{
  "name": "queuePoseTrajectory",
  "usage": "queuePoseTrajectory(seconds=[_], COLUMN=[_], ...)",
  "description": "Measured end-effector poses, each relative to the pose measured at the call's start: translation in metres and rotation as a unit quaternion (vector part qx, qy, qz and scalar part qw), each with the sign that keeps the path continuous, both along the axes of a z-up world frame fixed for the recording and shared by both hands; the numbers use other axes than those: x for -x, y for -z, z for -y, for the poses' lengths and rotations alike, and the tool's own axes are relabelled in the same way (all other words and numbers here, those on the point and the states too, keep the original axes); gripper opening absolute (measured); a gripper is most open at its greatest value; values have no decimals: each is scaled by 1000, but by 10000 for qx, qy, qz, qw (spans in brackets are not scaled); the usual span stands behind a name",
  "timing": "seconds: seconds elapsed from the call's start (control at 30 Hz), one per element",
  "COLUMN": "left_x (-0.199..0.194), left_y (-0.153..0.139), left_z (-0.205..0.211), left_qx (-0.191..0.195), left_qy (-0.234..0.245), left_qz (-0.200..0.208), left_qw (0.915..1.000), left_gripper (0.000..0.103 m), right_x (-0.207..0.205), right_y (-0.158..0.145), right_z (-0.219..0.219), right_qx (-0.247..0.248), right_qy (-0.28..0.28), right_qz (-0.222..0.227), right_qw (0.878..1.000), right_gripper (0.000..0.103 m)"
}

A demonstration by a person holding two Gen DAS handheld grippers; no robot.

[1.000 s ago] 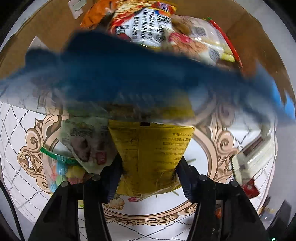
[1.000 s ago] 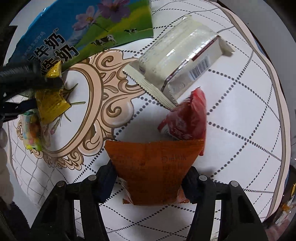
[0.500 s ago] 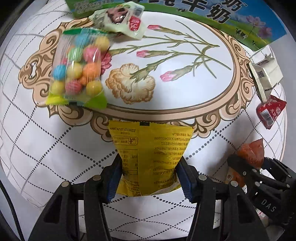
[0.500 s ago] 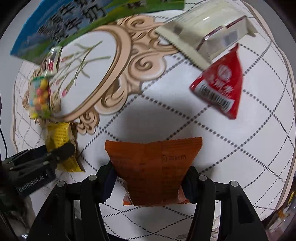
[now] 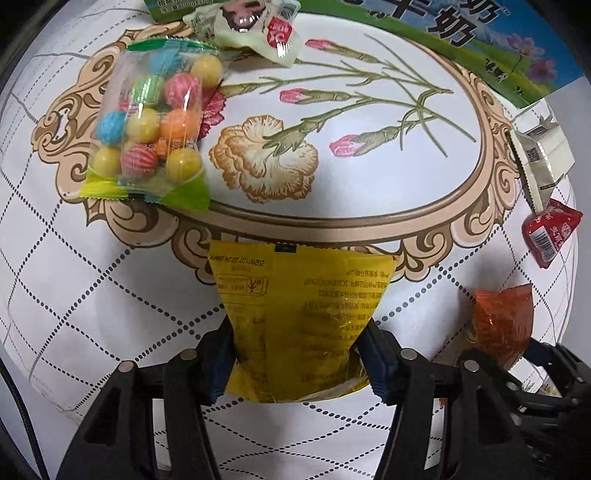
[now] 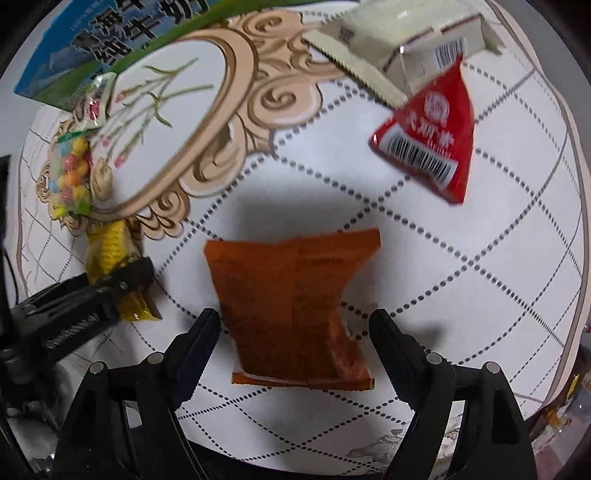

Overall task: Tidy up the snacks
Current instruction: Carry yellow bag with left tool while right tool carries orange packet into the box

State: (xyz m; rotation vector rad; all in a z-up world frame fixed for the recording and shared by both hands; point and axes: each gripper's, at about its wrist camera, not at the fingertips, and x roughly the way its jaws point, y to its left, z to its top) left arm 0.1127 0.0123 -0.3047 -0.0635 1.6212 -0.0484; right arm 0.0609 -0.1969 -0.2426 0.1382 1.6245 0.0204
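My left gripper [image 5: 297, 354] is shut on a yellow snack packet [image 5: 301, 317], low over the patterned table; it also shows in the right wrist view [image 6: 110, 258]. My right gripper [image 6: 295, 332] is open, and an orange snack packet [image 6: 291, 306] lies loose on the table between its spread fingers. The orange packet also shows at the right of the left wrist view [image 5: 502, 321].
A bag of coloured candy balls [image 5: 147, 125], a pale green wrapped snack [image 5: 251, 29], a white wrapped cake [image 6: 399, 55] and a red triangular packet [image 6: 432, 140] lie on the round table [image 6: 480, 295]. A blue-green milk carton box [image 5: 461, 33] lies at the far edge.
My right gripper has opened and let go of the orange packet, which now lies on the table. My left gripper has come down near the table's front, still holding the yellow packet.
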Motion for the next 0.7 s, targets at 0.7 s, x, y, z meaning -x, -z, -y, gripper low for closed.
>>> queuePoseTrajectory(seconds=[0.7], left_x=[-73], left_y=[-214], left_z=[-24], left_qx=[907], left_qy=[140], left_qz=[1447], left_qw=[9852], left_gripper=[52], right_x=[-63], right_y=[-173], right_z=[-4], right_qx=[-1235], right_qy=[48], right_qz=[1663], right_qw=[9783], right_gripper=[52])
